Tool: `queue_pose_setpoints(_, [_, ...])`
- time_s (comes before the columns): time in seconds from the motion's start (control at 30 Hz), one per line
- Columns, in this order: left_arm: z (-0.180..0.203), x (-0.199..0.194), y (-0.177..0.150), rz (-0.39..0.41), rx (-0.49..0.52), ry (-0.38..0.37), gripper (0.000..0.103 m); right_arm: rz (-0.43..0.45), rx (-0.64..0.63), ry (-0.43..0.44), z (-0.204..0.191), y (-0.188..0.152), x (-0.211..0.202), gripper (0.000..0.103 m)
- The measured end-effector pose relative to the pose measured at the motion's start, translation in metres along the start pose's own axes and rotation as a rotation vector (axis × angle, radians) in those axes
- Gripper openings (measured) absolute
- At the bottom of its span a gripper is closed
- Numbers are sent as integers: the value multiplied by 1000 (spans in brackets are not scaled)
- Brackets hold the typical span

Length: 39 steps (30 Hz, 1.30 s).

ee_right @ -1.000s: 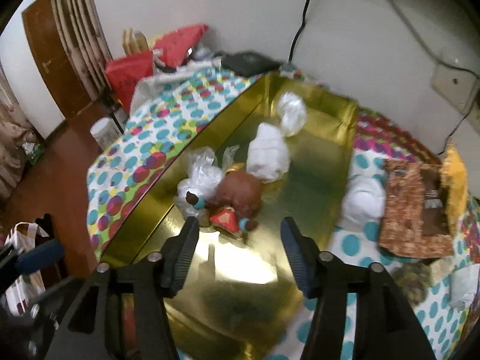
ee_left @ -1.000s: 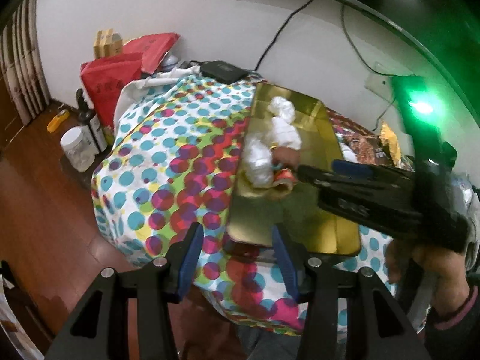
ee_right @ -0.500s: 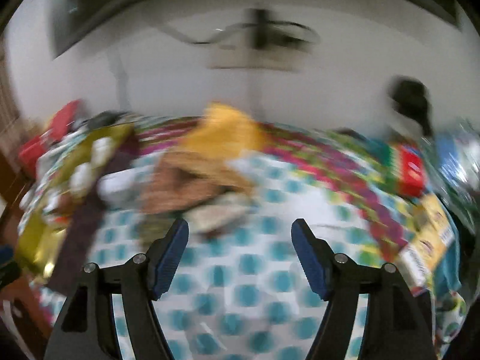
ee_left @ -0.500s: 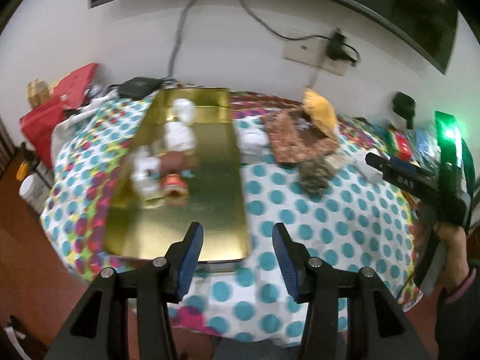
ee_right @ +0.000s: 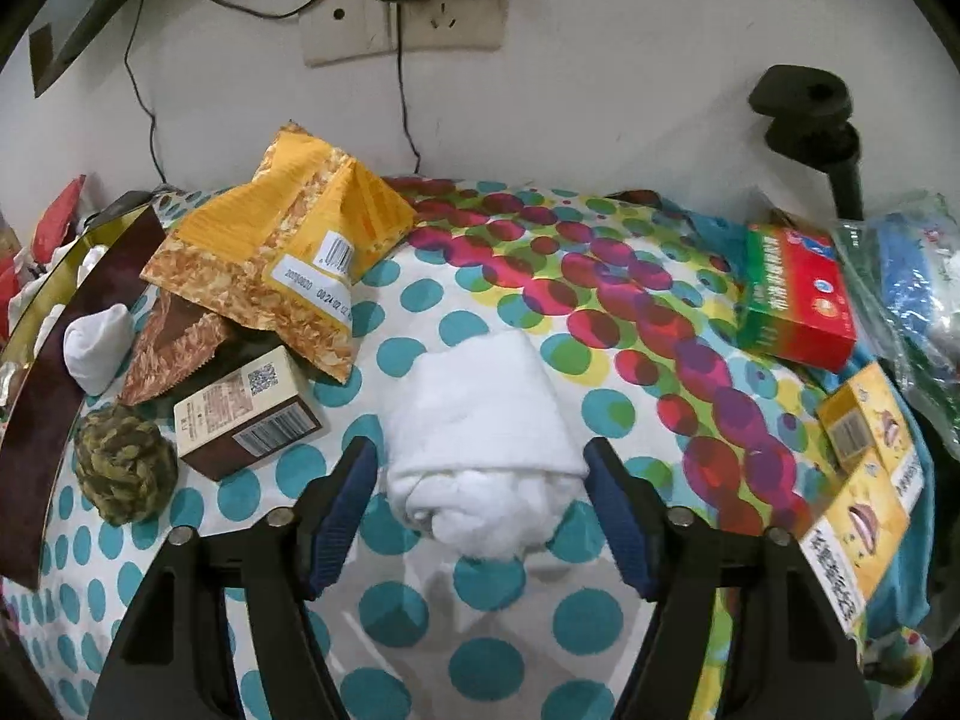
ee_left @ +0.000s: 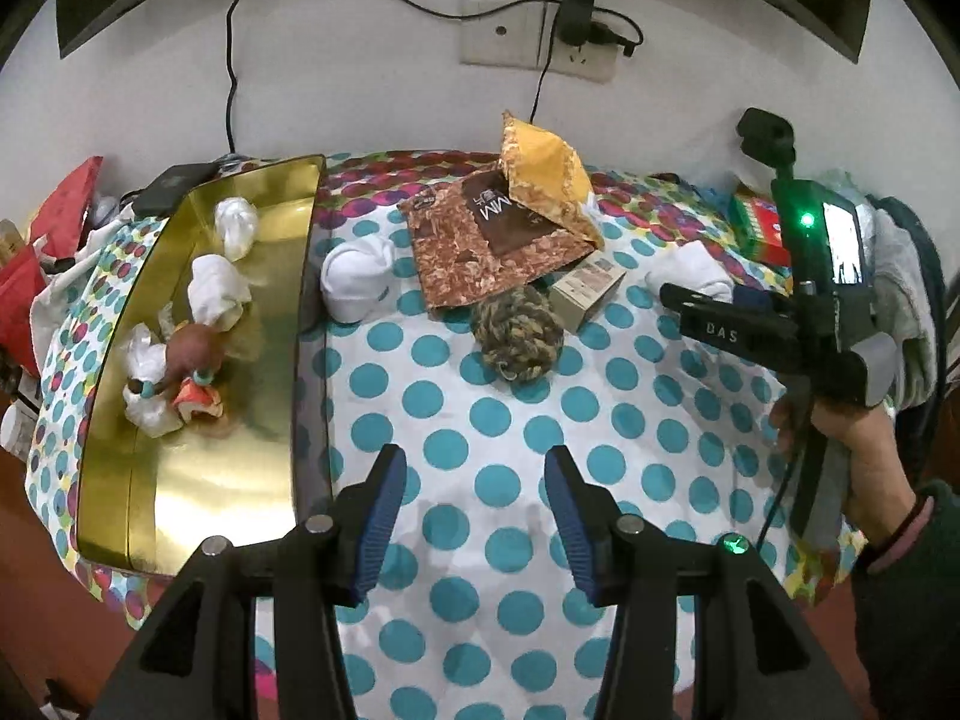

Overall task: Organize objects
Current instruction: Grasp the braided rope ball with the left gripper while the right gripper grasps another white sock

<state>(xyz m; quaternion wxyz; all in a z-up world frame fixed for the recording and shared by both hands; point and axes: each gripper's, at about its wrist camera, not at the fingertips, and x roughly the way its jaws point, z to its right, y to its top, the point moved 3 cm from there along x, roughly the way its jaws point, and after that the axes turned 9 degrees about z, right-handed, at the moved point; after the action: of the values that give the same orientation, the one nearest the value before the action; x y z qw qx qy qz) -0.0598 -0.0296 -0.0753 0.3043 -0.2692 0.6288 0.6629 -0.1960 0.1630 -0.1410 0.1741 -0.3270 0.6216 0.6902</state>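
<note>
A rolled white sock (ee_right: 480,420) lies on the dotted tablecloth (ee_right: 600,414) between the fingers of my right gripper (ee_right: 480,498). Its jaws are closing, and a thin gap still shows on each side of the sock. In the left wrist view the same sock (ee_left: 690,267) sits just beyond the right gripper (ee_left: 696,306). My left gripper (ee_left: 474,510) hangs open over bare cloth near the front edge, with nothing between its fingers. At the left, the gold tray (ee_left: 198,492) holds white wrapped bundles and a brown toy (ee_left: 192,348).
Another white sock roll (ee_left: 357,285), a rope ball (ee_left: 516,330), a small brown box (ee_left: 588,291), a brown packet (ee_left: 480,240) and a yellow packet (ee_left: 540,174) lie mid-table. A red-green box (ee_right: 792,300), yellow boxes (ee_right: 864,468) and a plastic bag (ee_right: 912,276) crowd the right edge.
Both grippers have swung right, away from the gold tray. The right one left the toy in the tray and now straddles the white sock. The left one now faces the table's middle.
</note>
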Motion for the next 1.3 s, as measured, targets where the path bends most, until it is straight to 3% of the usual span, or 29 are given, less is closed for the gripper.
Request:
queue_pose_setpoints(0.23, [11, 29, 7, -15, -6, -12, 49, 14, -27, 9, -2, -5, 0, 43])
queue_pose_setpoints(0.37, [22, 43, 14, -1, -3, -34, 49, 15, -60, -4, -7, -6, -1, 39])
queue_pose_setpoints(0.73, [35, 79, 32, 8, 10, -26, 49, 7, -53, 8, -7, -6, 0, 39])
queue_pose_setpoints(1.07, [29, 101, 43, 49, 44, 73, 54, 5, -47, 10, -7, -6, 1, 39])
queue_pose_setpoints(1.3, [19, 111, 39, 50, 1, 51, 54, 6, -46, 9, -7, -6, 1, 40])
